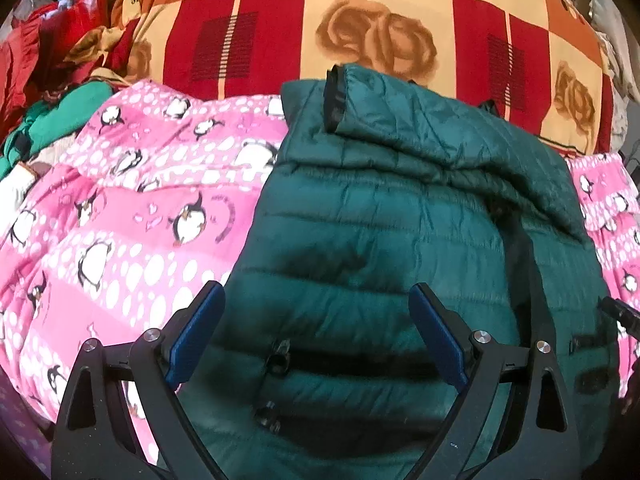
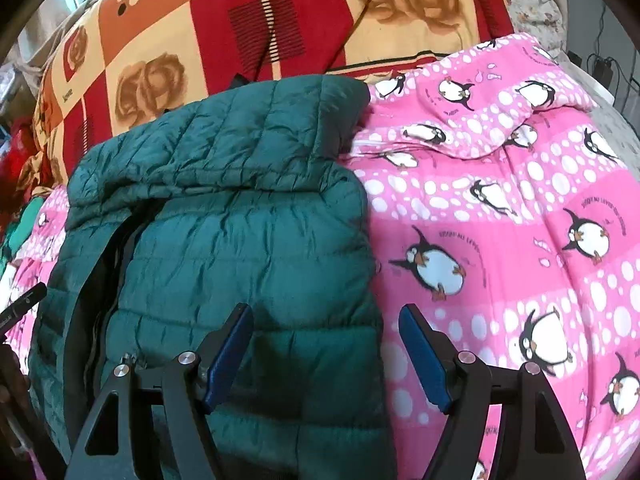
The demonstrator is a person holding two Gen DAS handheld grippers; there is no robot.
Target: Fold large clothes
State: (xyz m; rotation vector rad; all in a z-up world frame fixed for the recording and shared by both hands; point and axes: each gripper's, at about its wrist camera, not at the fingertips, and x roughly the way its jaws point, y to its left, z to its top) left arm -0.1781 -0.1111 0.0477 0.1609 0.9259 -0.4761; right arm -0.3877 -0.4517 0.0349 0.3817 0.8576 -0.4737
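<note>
Lying on a pink penguin-print blanket [image 1: 132, 216], the green quilted puffer jacket [image 1: 400, 232] has its sleeves folded in. Both the left gripper [image 1: 316, 300] and right gripper [image 2: 326, 320] hover over its near part, jaws spread, pinching nothing.

My quilted puffer jacket [image 1: 400, 216] is showing deep teal green, with a black cuff [image 1: 335, 98]. Under it, a blanket [image 2: 500, 208] is displaying pink stripes, white dots and black-and-white penguins. Behind, a bedspread [image 1: 280, 24] is showing red, orange and cream squares with brown roses. My left claw [image 1: 316, 344] and right claw [image 2: 326, 356] are wearing blue pads on black arms.
</note>
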